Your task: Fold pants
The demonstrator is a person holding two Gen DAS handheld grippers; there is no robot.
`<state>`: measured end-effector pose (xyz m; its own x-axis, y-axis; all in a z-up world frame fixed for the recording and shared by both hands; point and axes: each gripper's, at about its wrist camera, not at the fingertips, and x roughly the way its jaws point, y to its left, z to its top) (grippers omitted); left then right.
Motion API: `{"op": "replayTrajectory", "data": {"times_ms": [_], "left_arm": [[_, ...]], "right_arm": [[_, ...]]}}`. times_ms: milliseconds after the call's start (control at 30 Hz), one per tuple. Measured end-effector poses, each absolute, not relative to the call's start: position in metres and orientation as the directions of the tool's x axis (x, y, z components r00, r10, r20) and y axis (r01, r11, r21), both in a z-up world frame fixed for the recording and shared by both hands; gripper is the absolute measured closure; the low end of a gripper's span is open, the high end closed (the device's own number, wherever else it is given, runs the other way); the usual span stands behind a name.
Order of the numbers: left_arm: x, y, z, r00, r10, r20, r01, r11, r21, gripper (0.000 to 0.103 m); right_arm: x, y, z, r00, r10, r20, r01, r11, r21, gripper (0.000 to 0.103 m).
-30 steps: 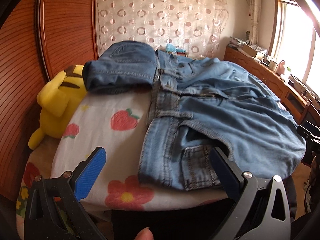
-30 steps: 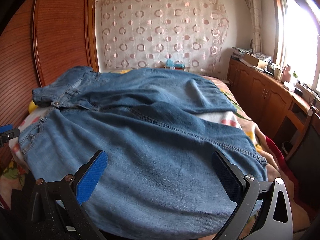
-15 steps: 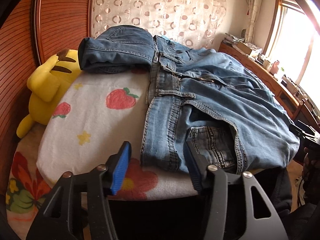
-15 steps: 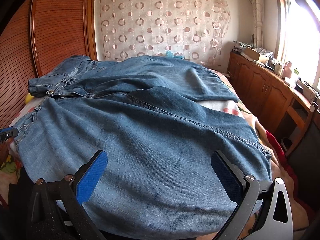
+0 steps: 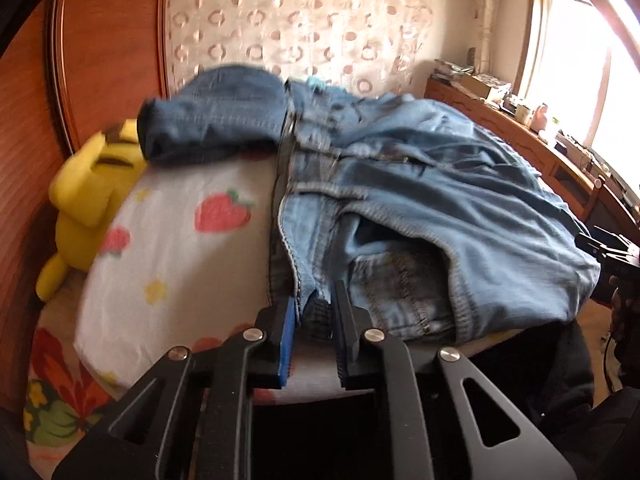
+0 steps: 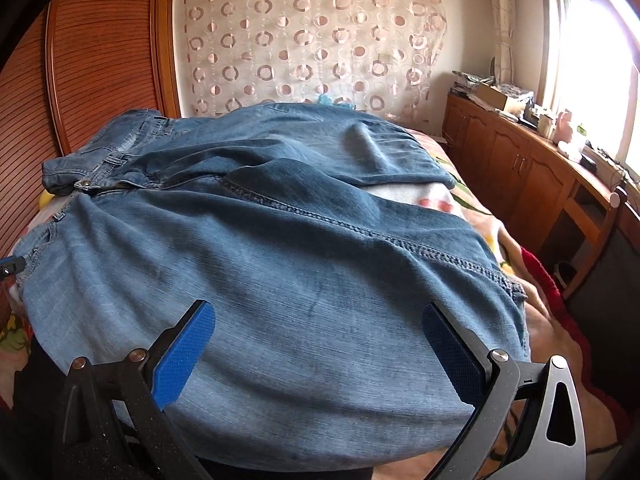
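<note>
Blue denim pants [image 6: 288, 240] lie spread across the bed, waist to the left, legs to the right. In the left wrist view the pants [image 5: 440, 208] show their waistband and a back pocket near me. My left gripper [image 5: 314, 304] is shut on the near waistband corner of the pants. My right gripper [image 6: 316, 334] is open, its blue pads on either side of the near pant leg, just above the cloth. The left gripper's tip shows at the far left of the right wrist view [image 6: 10, 266].
A yellow plush toy [image 5: 86, 196] sits at the bed's head against a wooden headboard [image 5: 28, 140]. The bed sheet [image 5: 180, 248] has strawberry prints. A wooden cabinet [image 6: 532, 168] with clutter runs along the right wall under a bright window.
My left gripper has closed from wide open onto the waistband corner. The right gripper has stayed open and moved slightly closer over the pant leg.
</note>
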<state>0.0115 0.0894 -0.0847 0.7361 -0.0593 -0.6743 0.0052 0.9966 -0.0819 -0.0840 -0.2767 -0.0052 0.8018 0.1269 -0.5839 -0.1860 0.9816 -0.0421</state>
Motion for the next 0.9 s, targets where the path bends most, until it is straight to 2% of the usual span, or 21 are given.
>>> {"op": "replayTrajectory", "data": {"times_ms": [233, 267, 500, 667, 900], "left_arm": [[0.013, 0.078, -0.035, 0.804, -0.096, -0.587, 0.062, 0.995, -0.078, 0.089], [0.016, 0.077, -0.026, 0.812, -0.104, -0.575, 0.073, 0.994, -0.077, 0.096], [0.050, 0.052, 0.007, 0.836, -0.147, -0.529, 0.160, 0.987, -0.020, 0.096], [0.073, 0.039, 0.016, 0.842, -0.155, -0.517, 0.188, 0.982, 0.012, 0.096], [0.112, 0.031, 0.035, 0.858, -0.150, -0.491, 0.188, 0.982, 0.028, 0.096]], "right_arm": [[-0.084, -0.275, 0.003, 0.803, 0.138, -0.579, -0.186, 0.982, -0.023, 0.000], [-0.085, -0.275, 0.005, 0.803, 0.146, -0.578, -0.191, 0.982, -0.018, 0.000], [-0.067, -0.277, 0.019, 0.786, 0.233, -0.572, -0.240, 0.969, 0.065, 0.002], [-0.069, -0.271, 0.029, 0.778, 0.289, -0.558, -0.297, 0.952, 0.078, 0.008], [-0.072, -0.257, 0.037, 0.747, 0.369, -0.553, -0.395, 0.916, 0.078, 0.027]]}}
